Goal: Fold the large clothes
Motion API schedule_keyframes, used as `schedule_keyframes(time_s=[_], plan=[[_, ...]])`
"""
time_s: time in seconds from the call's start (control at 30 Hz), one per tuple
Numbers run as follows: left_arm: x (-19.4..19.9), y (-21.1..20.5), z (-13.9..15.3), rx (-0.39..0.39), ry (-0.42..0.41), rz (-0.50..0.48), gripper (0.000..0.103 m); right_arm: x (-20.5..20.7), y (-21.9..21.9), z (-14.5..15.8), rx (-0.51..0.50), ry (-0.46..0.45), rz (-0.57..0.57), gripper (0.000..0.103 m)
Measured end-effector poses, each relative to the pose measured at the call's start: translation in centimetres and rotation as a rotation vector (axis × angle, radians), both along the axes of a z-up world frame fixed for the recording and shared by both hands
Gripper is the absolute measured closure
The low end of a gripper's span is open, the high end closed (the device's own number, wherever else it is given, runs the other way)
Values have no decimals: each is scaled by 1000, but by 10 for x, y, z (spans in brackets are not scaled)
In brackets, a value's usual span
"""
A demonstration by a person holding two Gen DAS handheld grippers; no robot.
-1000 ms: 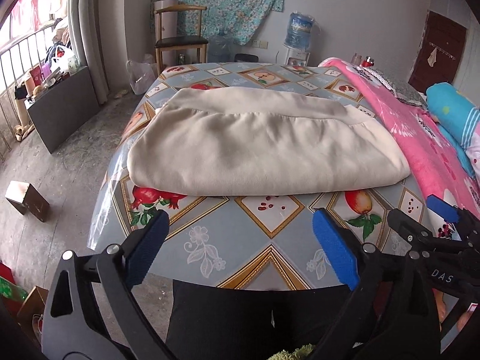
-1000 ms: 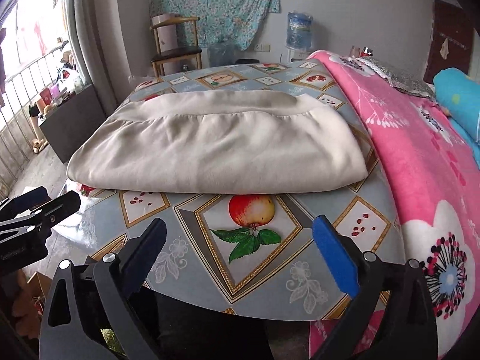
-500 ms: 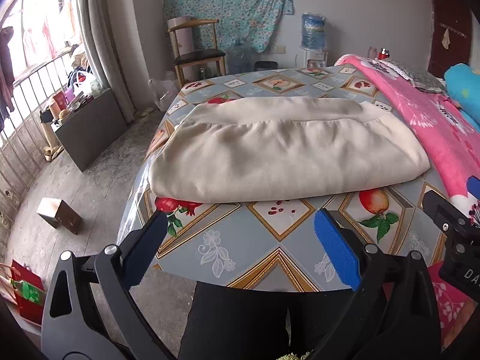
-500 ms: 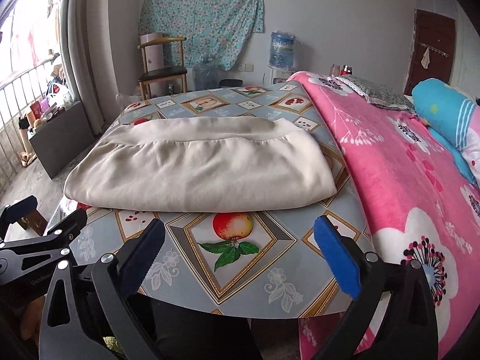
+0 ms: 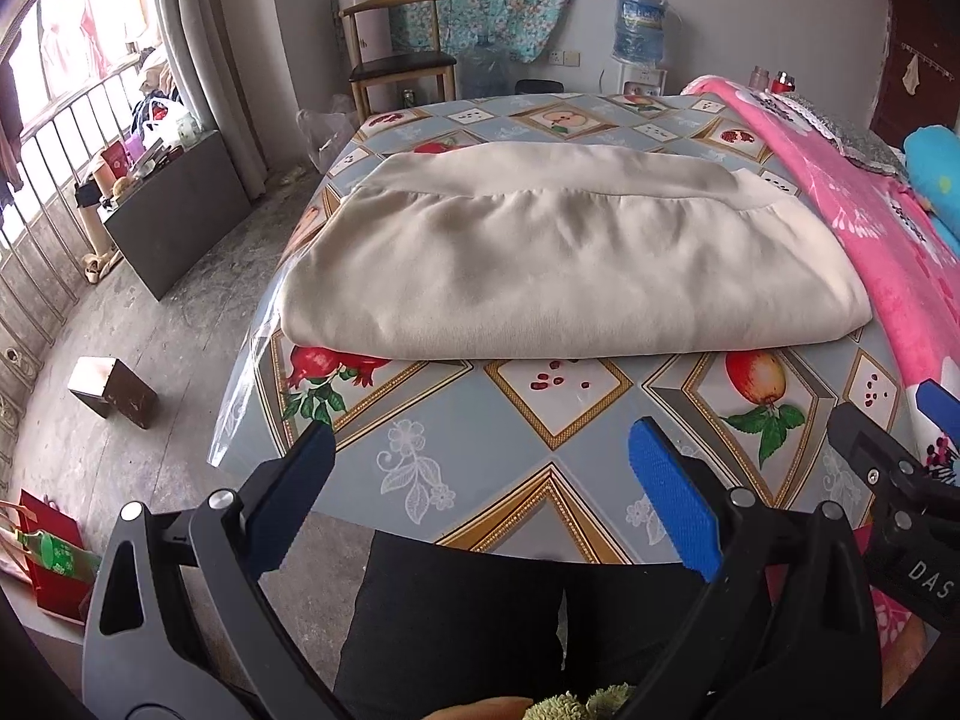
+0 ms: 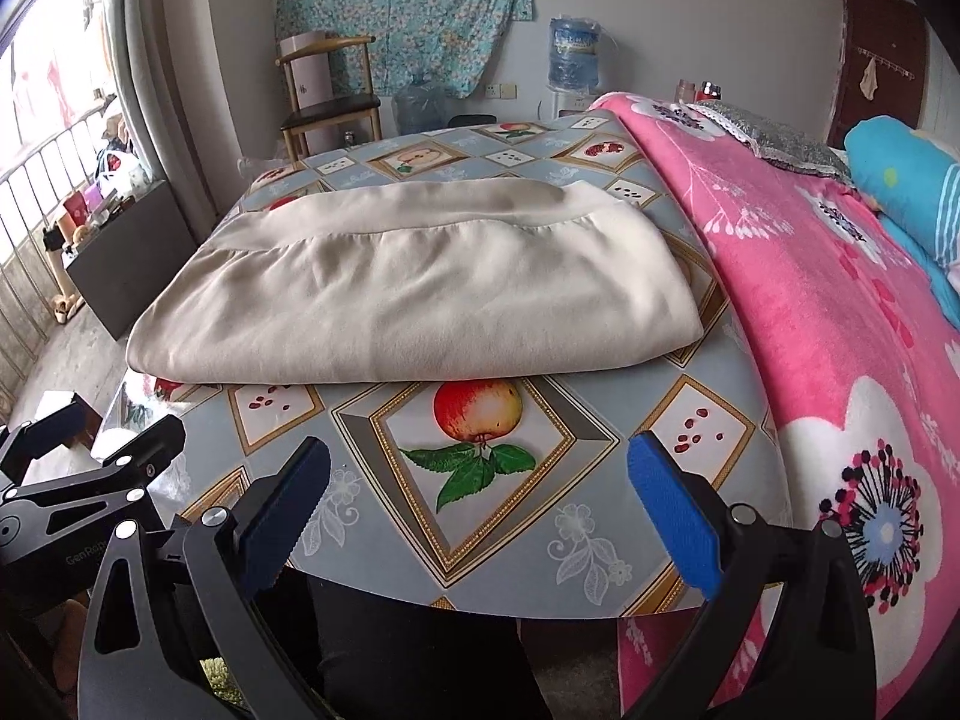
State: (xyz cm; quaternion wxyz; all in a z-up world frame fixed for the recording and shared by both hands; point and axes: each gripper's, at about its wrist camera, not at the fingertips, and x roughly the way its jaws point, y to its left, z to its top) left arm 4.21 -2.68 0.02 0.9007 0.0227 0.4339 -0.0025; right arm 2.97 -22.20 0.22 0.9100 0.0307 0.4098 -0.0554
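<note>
Ahead, folded garment (image 5: 564, 276) beyond hand-held grippers, untouched.

1. The letters "DAS" are in white on the black body of the right gripper (image 5: 936, 414), low at the right edge of the left view
2. The letters "GenRo" are in grey on the black body of the left gripper (image 6: 90, 438), low at the left edge of the right view; the rest of the word is hidden
</note>
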Motion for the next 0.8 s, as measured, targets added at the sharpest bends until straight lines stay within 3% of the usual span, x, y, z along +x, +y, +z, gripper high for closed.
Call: schedule_keyframes(time_s=[0.8], plan=[[7,1,-8,-16,26,-11,8,8,7,-5,-58,30,8,6]])
